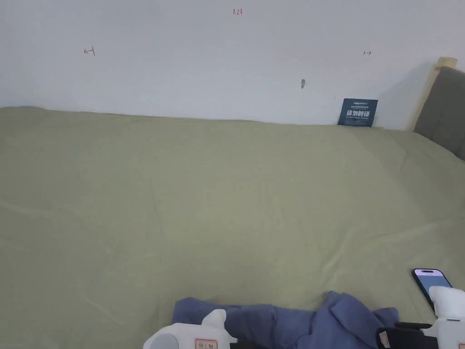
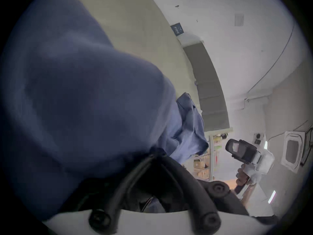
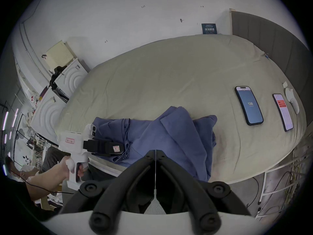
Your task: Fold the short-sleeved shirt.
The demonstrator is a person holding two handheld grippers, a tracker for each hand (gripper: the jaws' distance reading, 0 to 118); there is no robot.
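Lying crumpled at the near edge of the bed (image 3: 169, 72) is one short-sleeved shirt (image 3: 171, 133), blue, with part of its cloth hanging over the edge toward the person.

Grippers, two. The left gripper (image 3: 124, 149) is reaching into the shirt's left end; in the right gripper view its black jaws are sitting in the folds, and in its own view they are meeting at the tips with blue cloth bunched right there (gripped, it appears, on a fold of the shirt). The right gripper (image 3: 155, 154) is sitting with its jaws drawn together, a thin sliver of light showing between the tips; the shirt is lying just beyond them, and whether any cloth is caught there cannot be told.

Phones, two, lying face up and lit on the sheet to the right of the shirt, well apart from it: the larger phone (image 3: 249, 105) nearer the shirt, the second phone (image 3: 282, 112) just beside it.

One small white device (image 3: 291, 99) is resting beyond the second phone.

One dark card (image 1: 358, 112) is leaning against the wall (image 1: 204, 59) at the bed's far side.
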